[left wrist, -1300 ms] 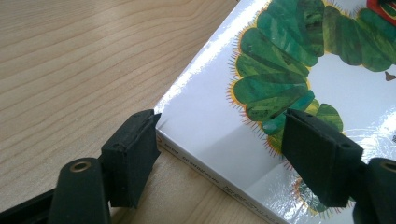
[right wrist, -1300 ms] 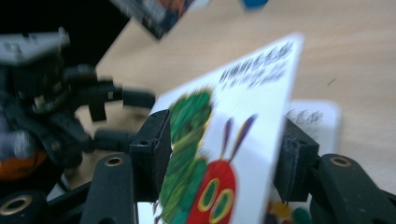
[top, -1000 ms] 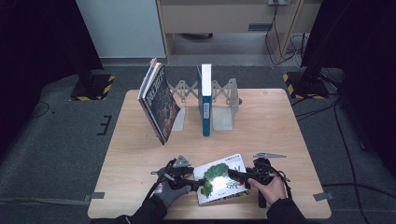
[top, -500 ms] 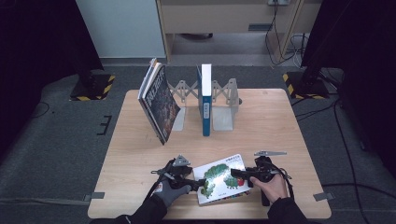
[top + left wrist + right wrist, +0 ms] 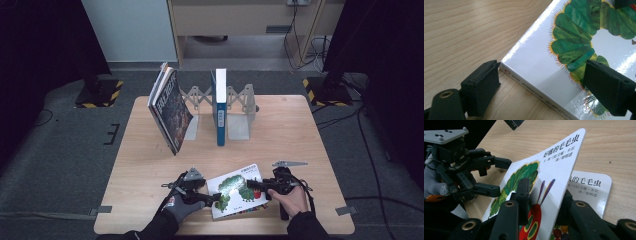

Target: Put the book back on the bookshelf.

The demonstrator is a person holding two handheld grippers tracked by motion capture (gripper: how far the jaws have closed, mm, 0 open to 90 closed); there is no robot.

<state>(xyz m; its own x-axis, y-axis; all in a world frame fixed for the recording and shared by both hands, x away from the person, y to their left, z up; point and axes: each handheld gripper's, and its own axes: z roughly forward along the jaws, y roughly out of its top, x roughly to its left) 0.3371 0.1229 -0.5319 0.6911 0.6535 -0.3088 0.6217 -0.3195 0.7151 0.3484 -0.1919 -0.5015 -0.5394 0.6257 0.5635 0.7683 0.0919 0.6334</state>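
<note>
Since a second ago both hands have kept their places at the near edge of the table (image 5: pixel 150 150), while the picture book's front cover has been lifted off its first page. The right gripper (image 5: pixel 256 185) has just been closing its jaws, and they now pinch that cover (image 5: pixel 549 170): one jaw lies on the printed face, the other behind it, with the title page (image 5: pixel 590 187) flat on the wood beneath. The left gripper (image 5: pixel 212 198) has just been opening; its jaws stand spread at the book's spine corner, one out on the bare wood just beside the corner, the other over the caterpillar, gripping nothing. The picture book (image 5: pixel 235 192) lies between the two grippers, close to the person.

Farther back stands one folding book rack (image 5: pixel 240 107) with metal ends. It holds two books: a tall blue book (image 5: pixel 220 107) upright in the middle, and a dark-covered book (image 5: pixel 170 110) tilted against its left end. That makes three books on the table in all, one loose and two racked.
</note>
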